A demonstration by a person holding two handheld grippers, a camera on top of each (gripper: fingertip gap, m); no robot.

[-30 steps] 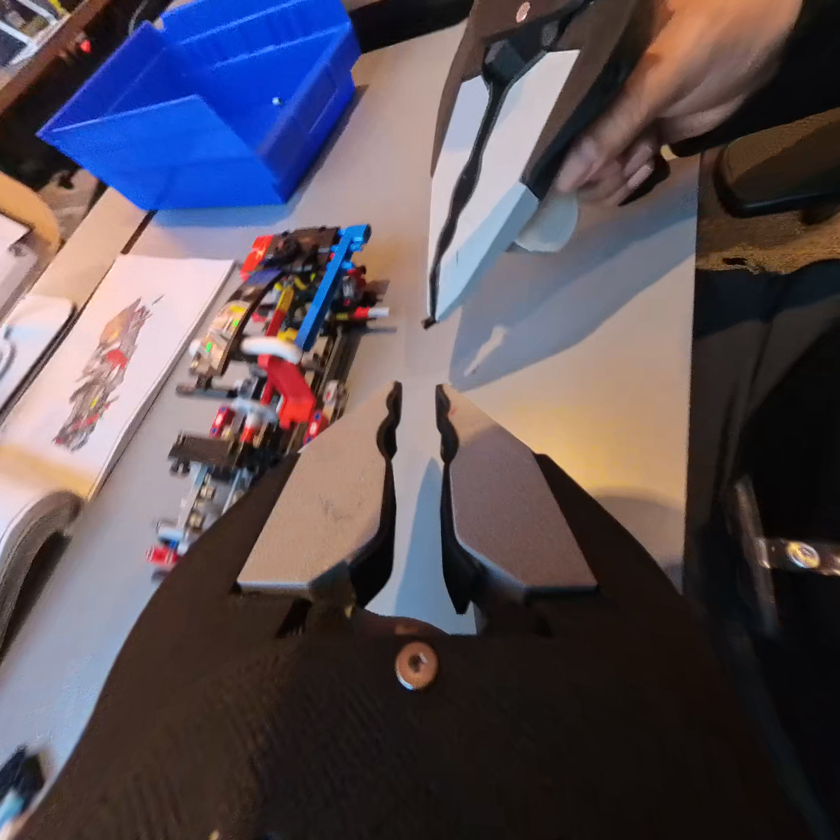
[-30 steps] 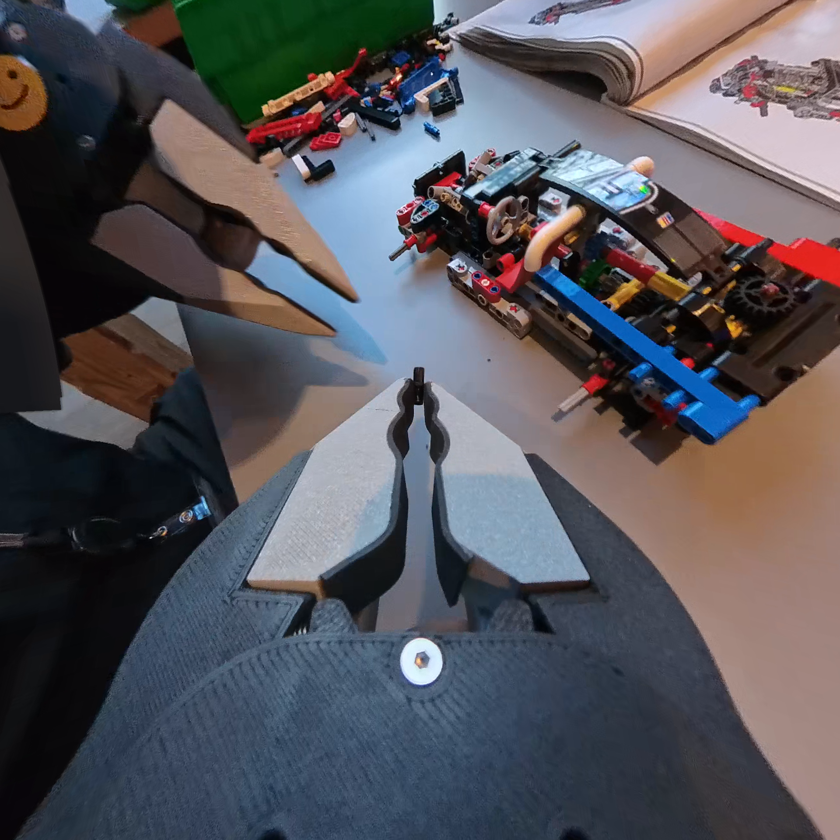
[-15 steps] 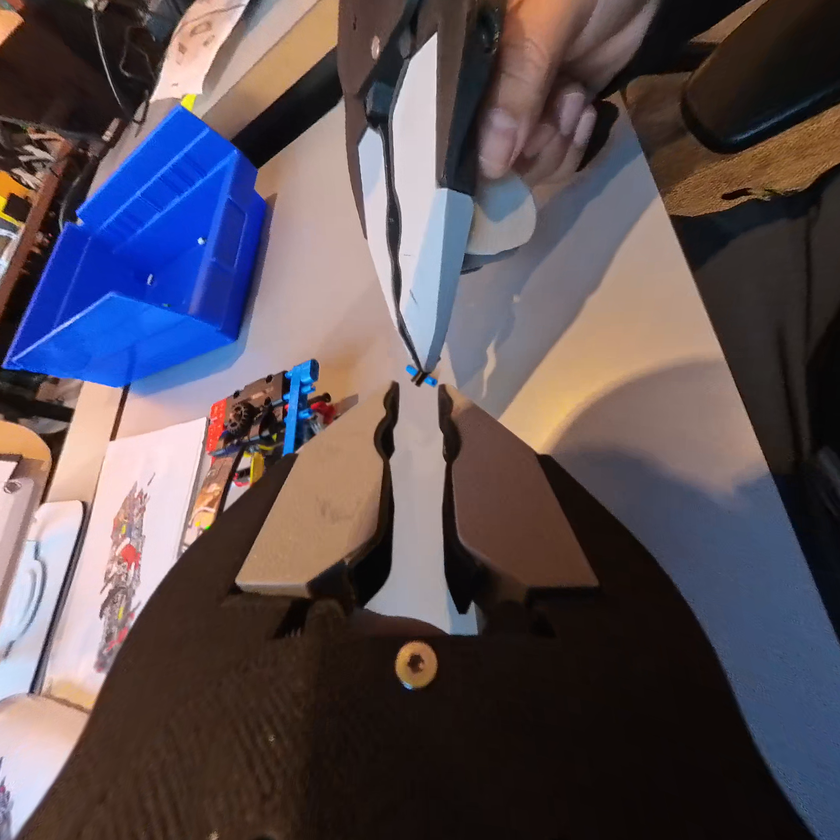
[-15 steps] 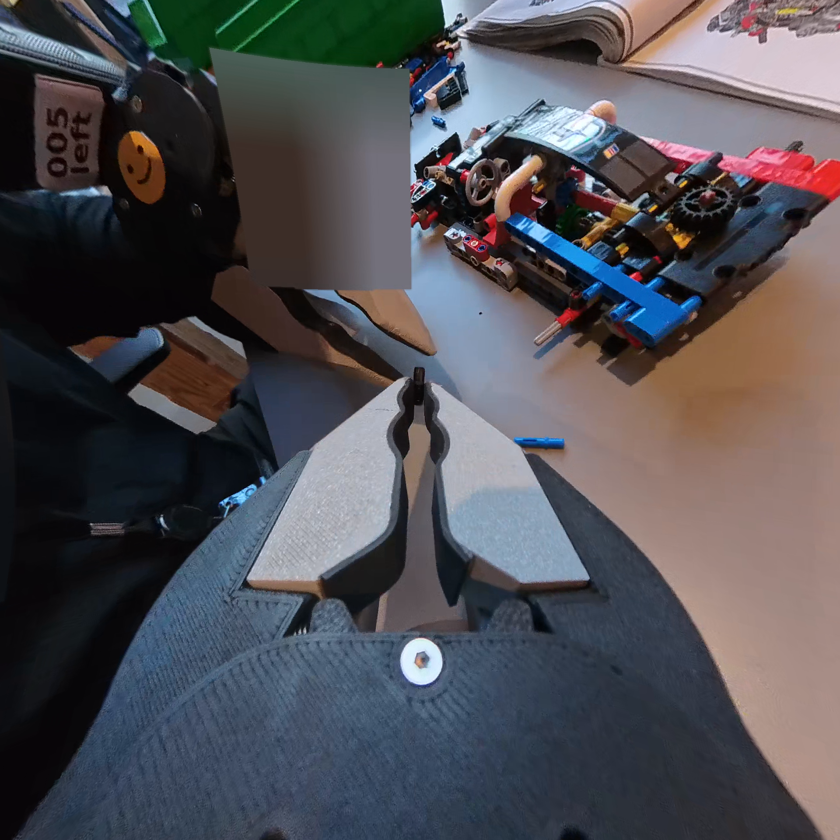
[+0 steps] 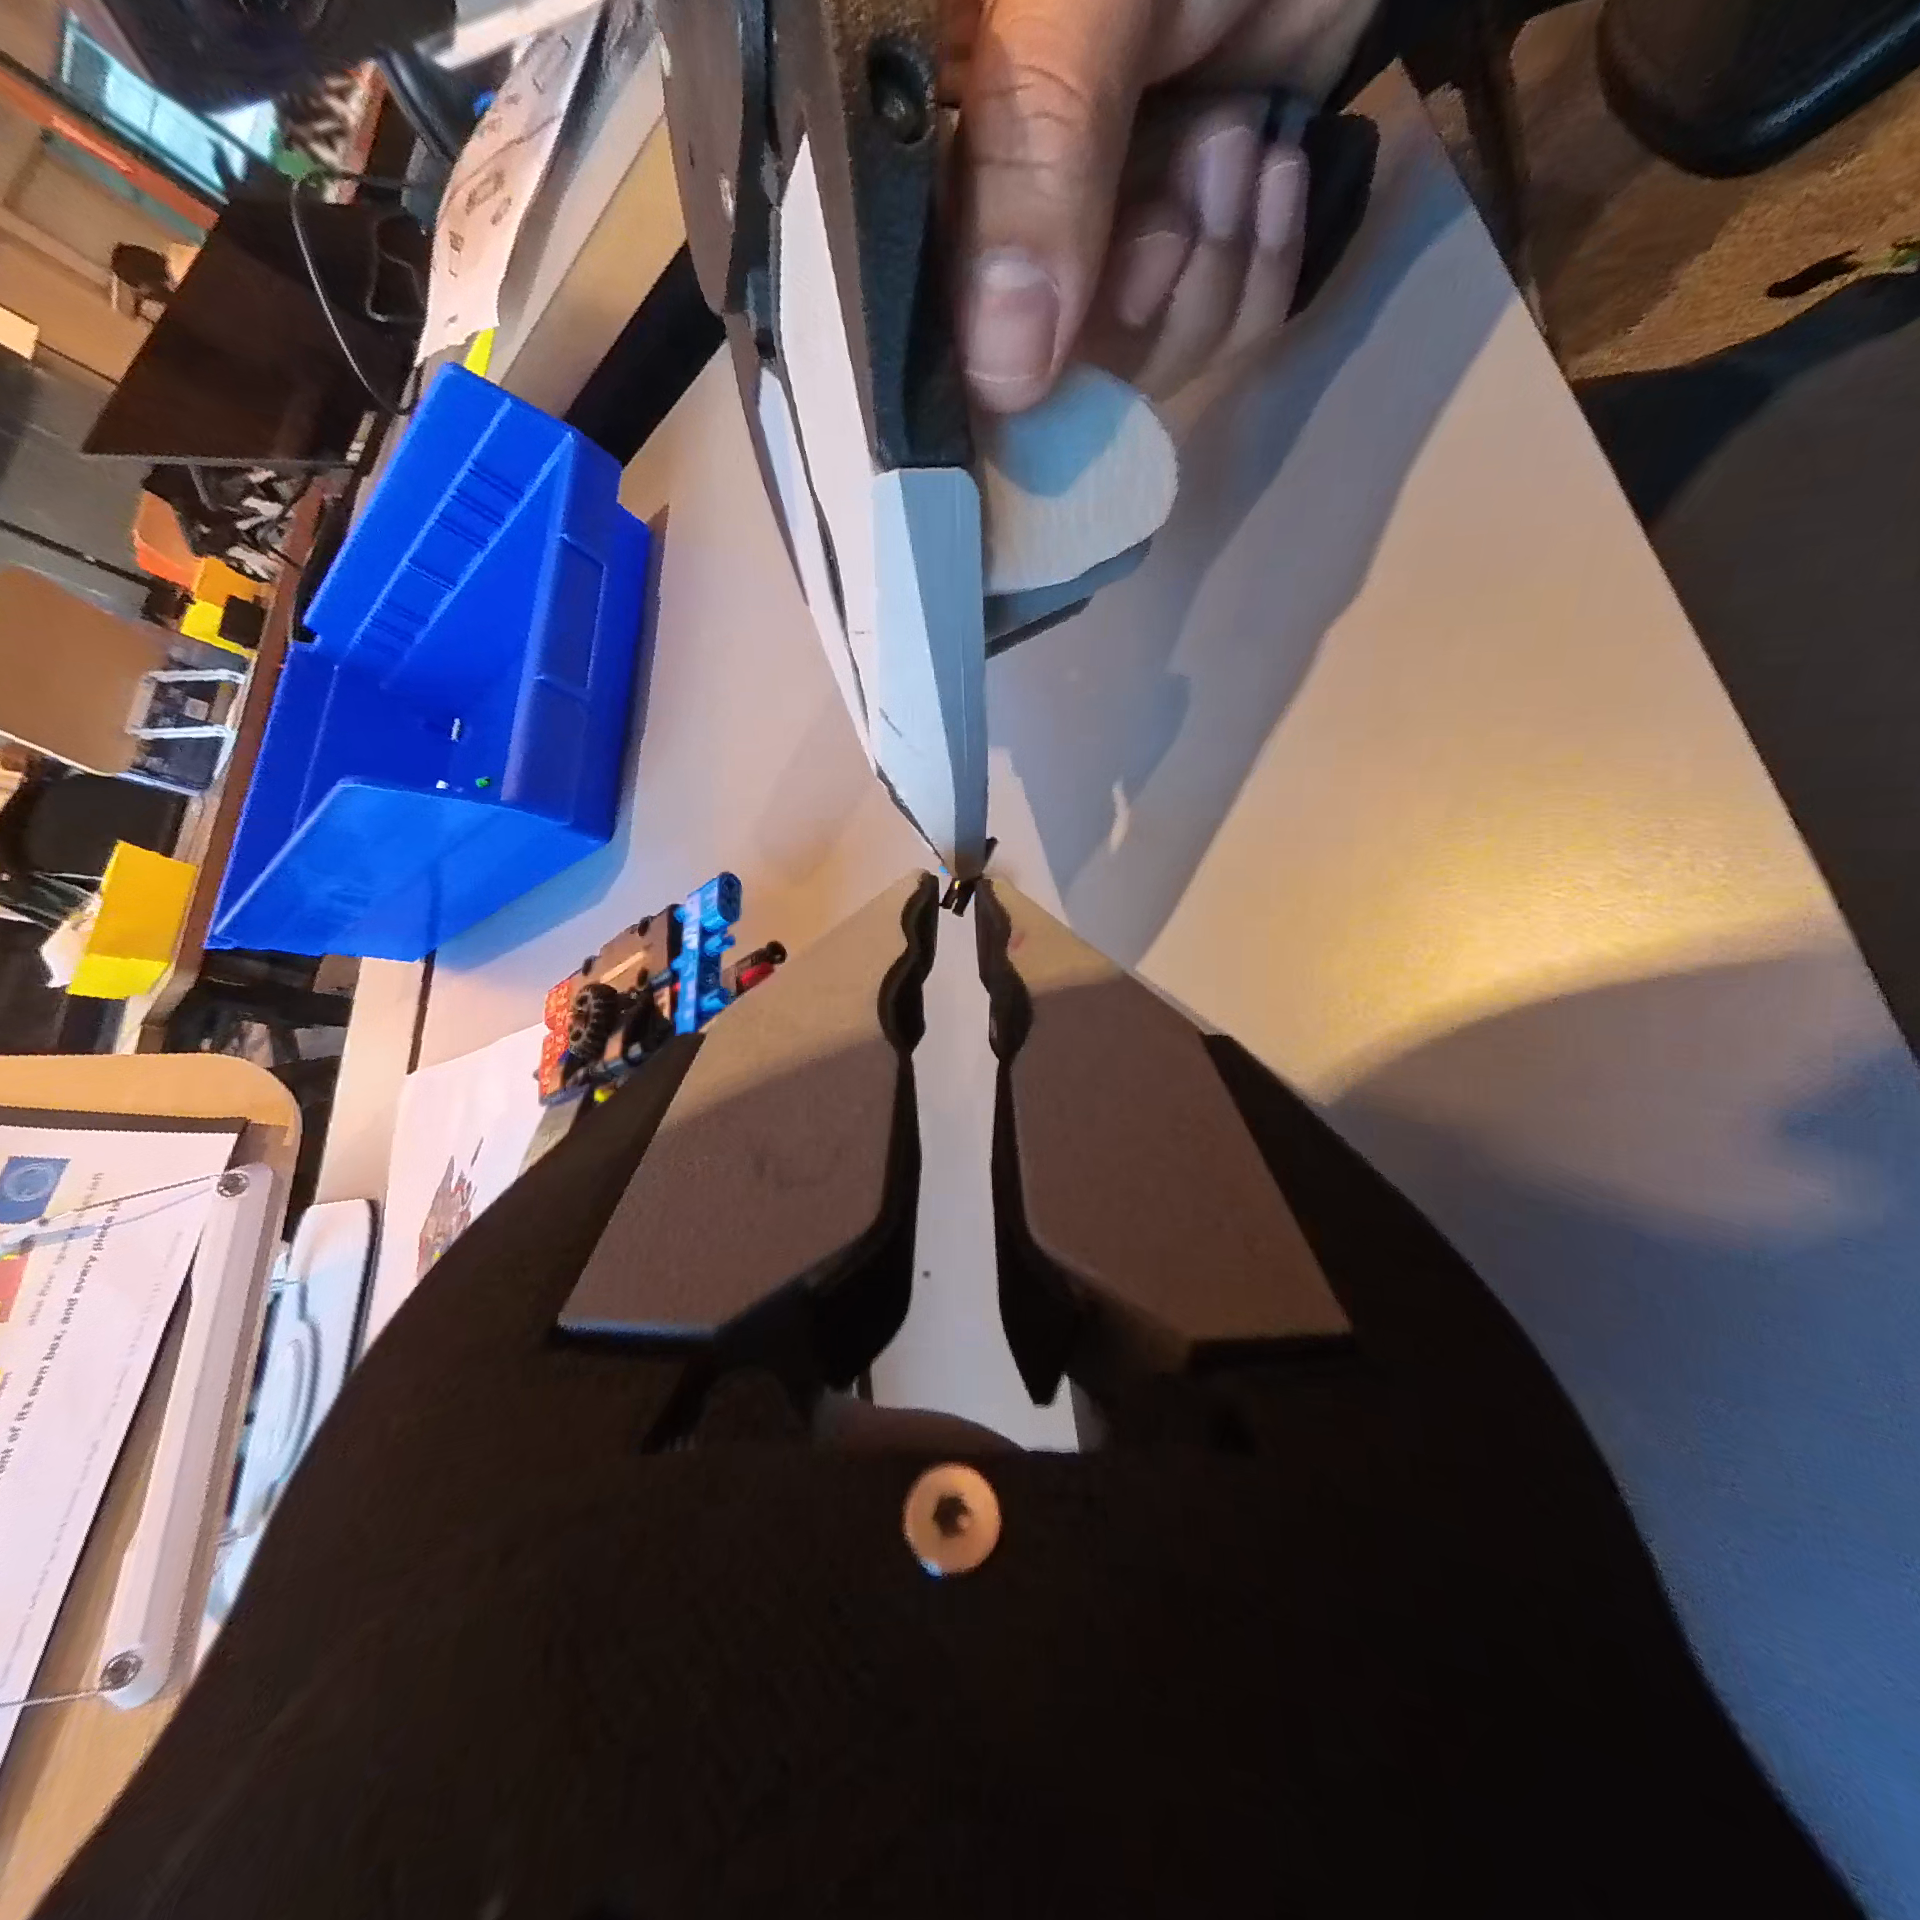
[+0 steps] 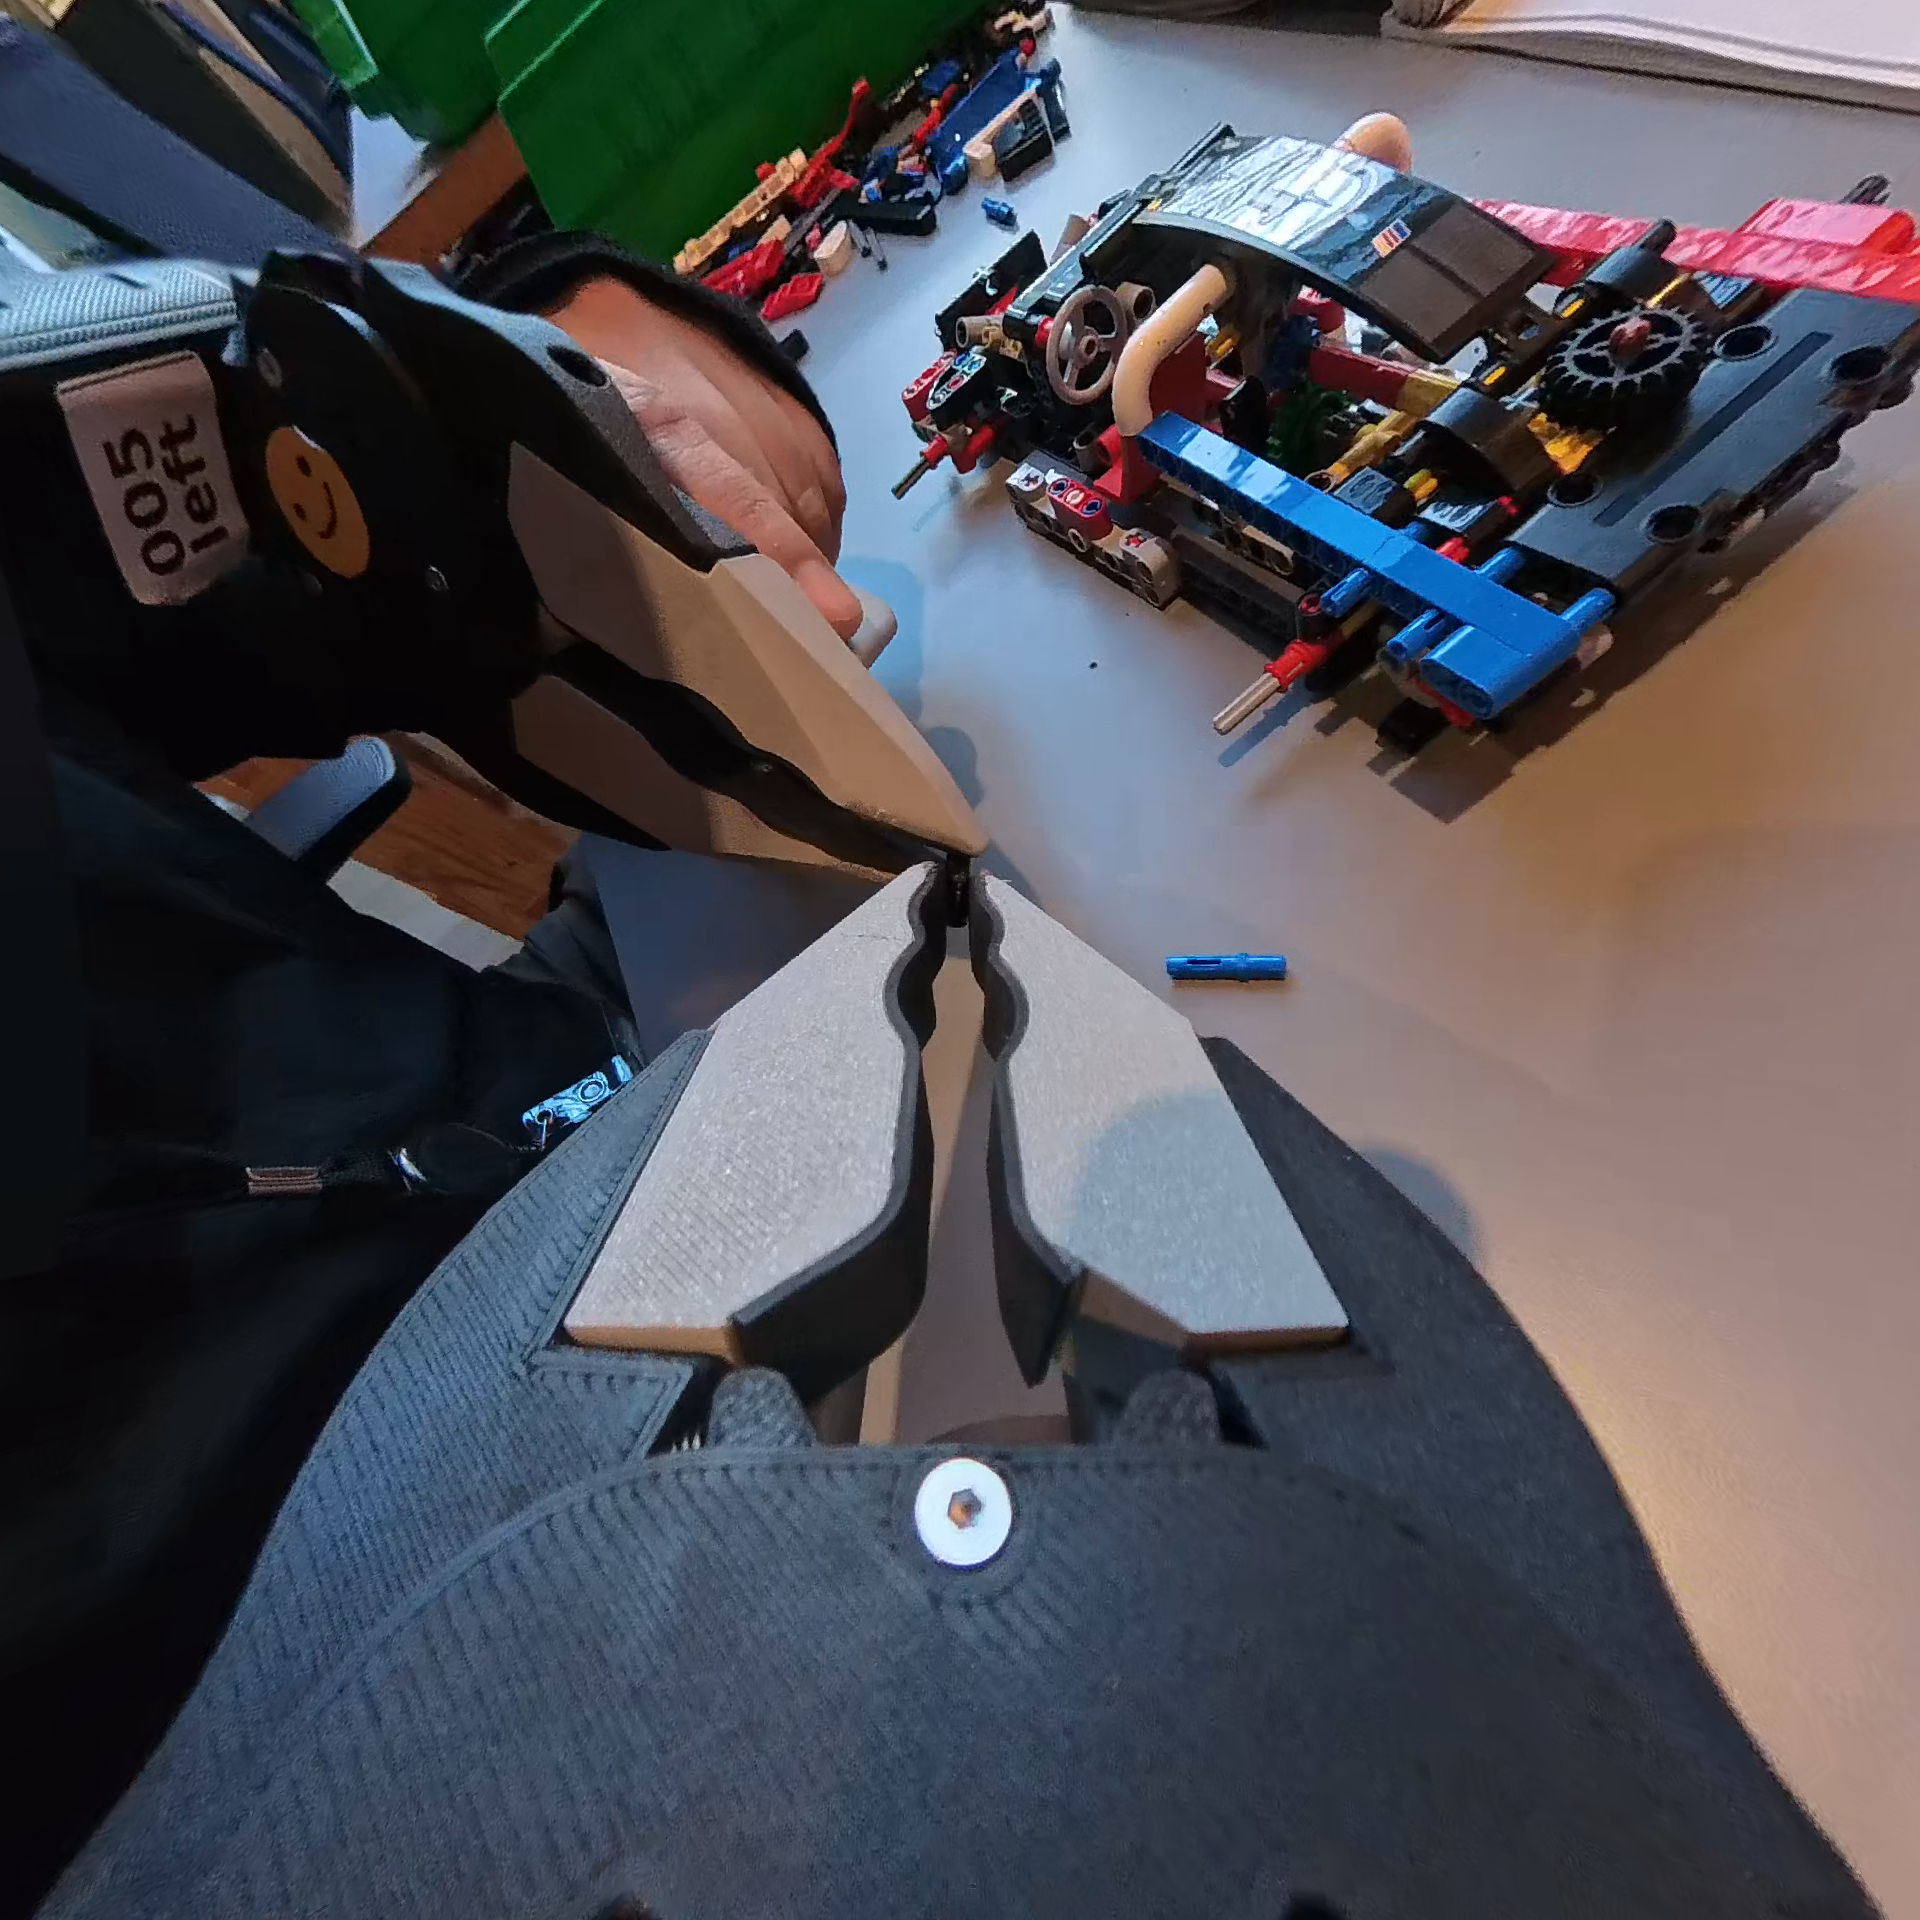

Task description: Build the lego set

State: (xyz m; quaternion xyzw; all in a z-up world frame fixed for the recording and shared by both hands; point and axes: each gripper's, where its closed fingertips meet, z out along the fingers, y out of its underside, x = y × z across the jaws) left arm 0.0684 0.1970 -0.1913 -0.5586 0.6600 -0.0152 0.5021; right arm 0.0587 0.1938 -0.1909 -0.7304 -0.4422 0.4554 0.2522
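My right gripper is shut on a small black lego pin held above the grey table. My left gripper meets it tip to tip, its jaws narrowed onto the same black pin. In the left wrist view the right gripper comes down from above, held by a hand. In the right wrist view the left gripper comes in from the left. The partly built lego car lies on the table to the right, and also shows in the left wrist view.
A blue pin lies loose on the table near my right fingers. Several loose lego pieces lie beside a green bin. A blue bin stands beyond the car. Instruction pages lie to the left. My left and right fingertips are right by each other.
The two grippers have come together tip to tip. My left gripper has narrowed from open onto the black pin. The right gripper has kept hold of the pin.
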